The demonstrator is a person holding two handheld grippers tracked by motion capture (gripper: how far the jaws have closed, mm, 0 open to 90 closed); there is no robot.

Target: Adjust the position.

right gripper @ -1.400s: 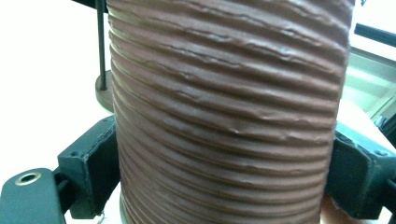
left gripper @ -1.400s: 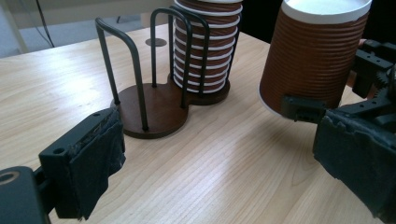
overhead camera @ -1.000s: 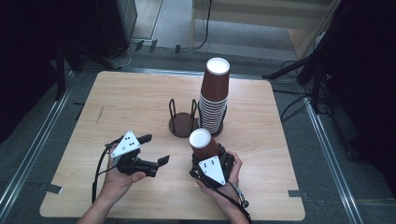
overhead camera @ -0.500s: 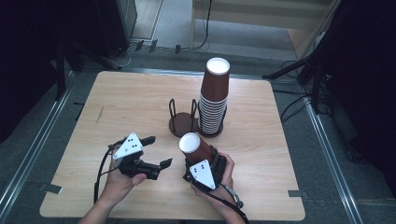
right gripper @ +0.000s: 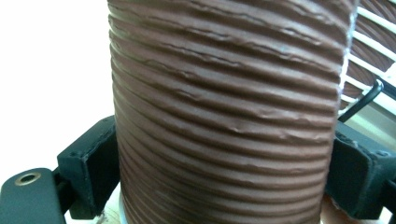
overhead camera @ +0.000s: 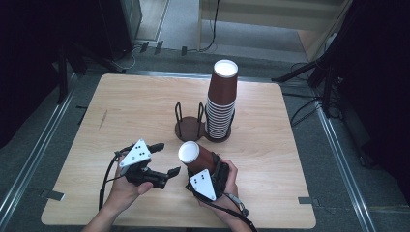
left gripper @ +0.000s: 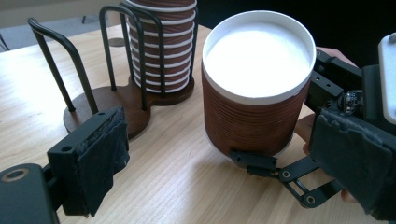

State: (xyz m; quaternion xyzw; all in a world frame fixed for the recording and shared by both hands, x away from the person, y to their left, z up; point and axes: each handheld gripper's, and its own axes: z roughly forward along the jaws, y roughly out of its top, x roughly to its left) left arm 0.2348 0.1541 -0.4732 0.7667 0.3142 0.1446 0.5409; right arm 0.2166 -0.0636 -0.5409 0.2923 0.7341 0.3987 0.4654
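left gripper (overhead camera: 164, 159) sits at the near left of the table (overhead camera: 125, 106), jaws apart with nothing between them; they have just been closing a little. if it closes on the cup (overhead camera: 196, 155) while that is tilted, it could crush the thin wall or knock it out of the other grip. the cup is a brown ribbed paper one with a white rim and white inside, held off upright with its mouth toward the left gripper, just in front of the rack (overhead camera: 189, 126). right gripper (overhead camera: 205, 166) has its jaws pressed on the cup's sides low down; how firmly is hard to tell, so it may slip. swinging back, it could topple the stack (overhead camera: 221, 104)
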